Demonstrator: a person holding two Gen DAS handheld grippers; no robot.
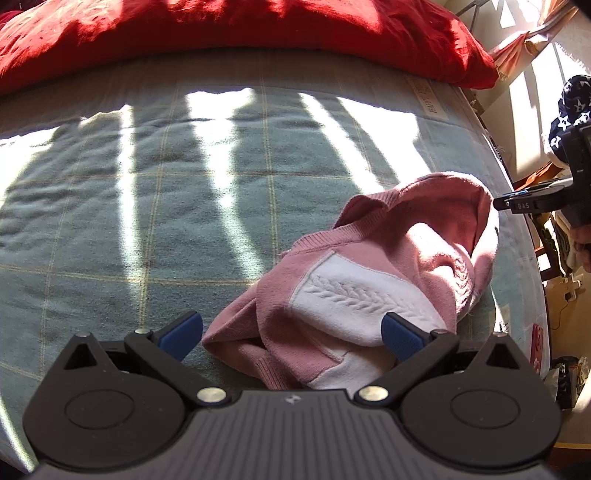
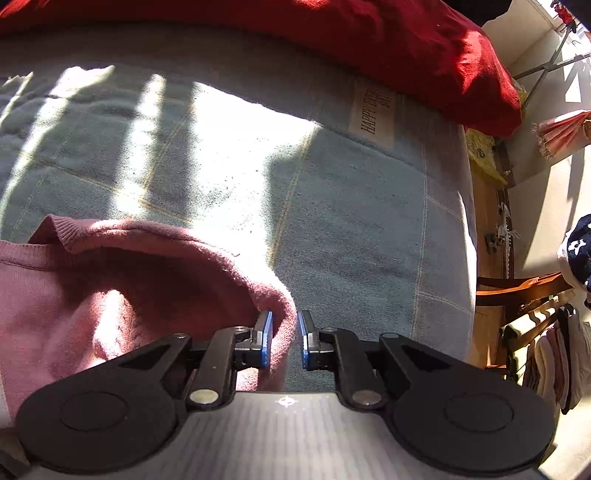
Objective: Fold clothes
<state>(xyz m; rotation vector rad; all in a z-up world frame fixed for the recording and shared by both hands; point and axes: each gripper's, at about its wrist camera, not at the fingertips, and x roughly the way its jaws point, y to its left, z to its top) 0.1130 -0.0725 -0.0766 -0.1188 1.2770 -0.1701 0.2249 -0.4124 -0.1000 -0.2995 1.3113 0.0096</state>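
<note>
A pink knit sweater (image 1: 369, 266) with white cable-knit panels lies crumpled on the grey-green checked bedspread (image 1: 147, 206). My left gripper (image 1: 291, 334) is open wide just above the sweater's near part, one blue pad on each side of it. My right gripper (image 2: 285, 339) has its blue pads nearly together, pinching a rolled pink edge of the sweater (image 2: 147, 280). In the left wrist view that edge stands raised beside the right gripper (image 1: 532, 203) at the bed's right side.
A red blanket (image 1: 240, 33) is heaped along the far side of the bed. Strong sun stripes cross the bedspread. The bed's right edge (image 2: 467, 229) drops to a wooden floor with a chair (image 2: 524, 288) and hanging clothes. A person's star-patterned sleeve (image 1: 570, 110) shows at far right.
</note>
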